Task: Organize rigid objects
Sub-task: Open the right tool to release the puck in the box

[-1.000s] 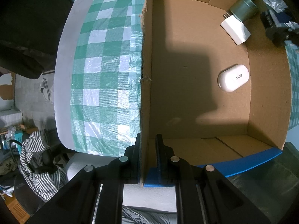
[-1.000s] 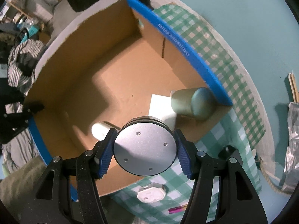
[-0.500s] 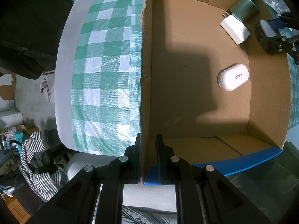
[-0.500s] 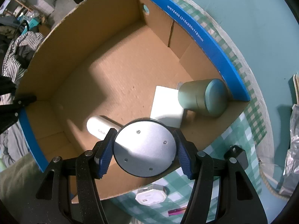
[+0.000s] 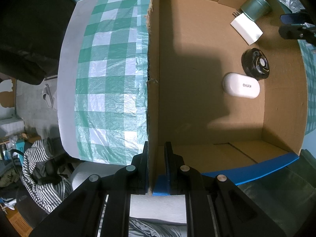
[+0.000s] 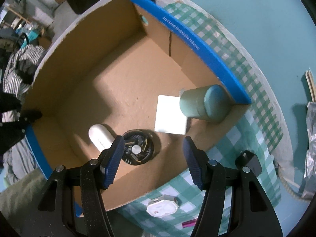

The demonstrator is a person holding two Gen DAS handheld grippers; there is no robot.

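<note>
An open cardboard box (image 5: 207, 106) with blue-edged flaps stands on a green checked tablecloth. My left gripper (image 5: 156, 167) is shut on the box's near side wall (image 5: 153, 98). My right gripper (image 6: 153, 158) is open and empty above the box's near edge; it shows at the right edge of the left wrist view (image 5: 296, 27). Inside the box lie a round black fan-like disc (image 6: 138, 150) (image 5: 255, 63), a white oval case (image 5: 241, 86) (image 6: 99, 138), a white square charger (image 6: 170, 116) (image 5: 245, 27) and a grey-green cylinder tin (image 6: 205, 103) (image 5: 255, 7).
On the tablecloth (image 6: 227, 167) outside the box lie a white octagonal item (image 6: 162, 208), a small magenta strip (image 6: 189, 224) and a black block (image 6: 249, 161). Striped clothing (image 5: 37, 167) and clutter lie beyond the table's edge. A foil bag (image 6: 312, 138) sits at the far right.
My right gripper opened and let go of the round disc, which now lies in the box beside the white oval case. The left gripper has not moved.
</note>
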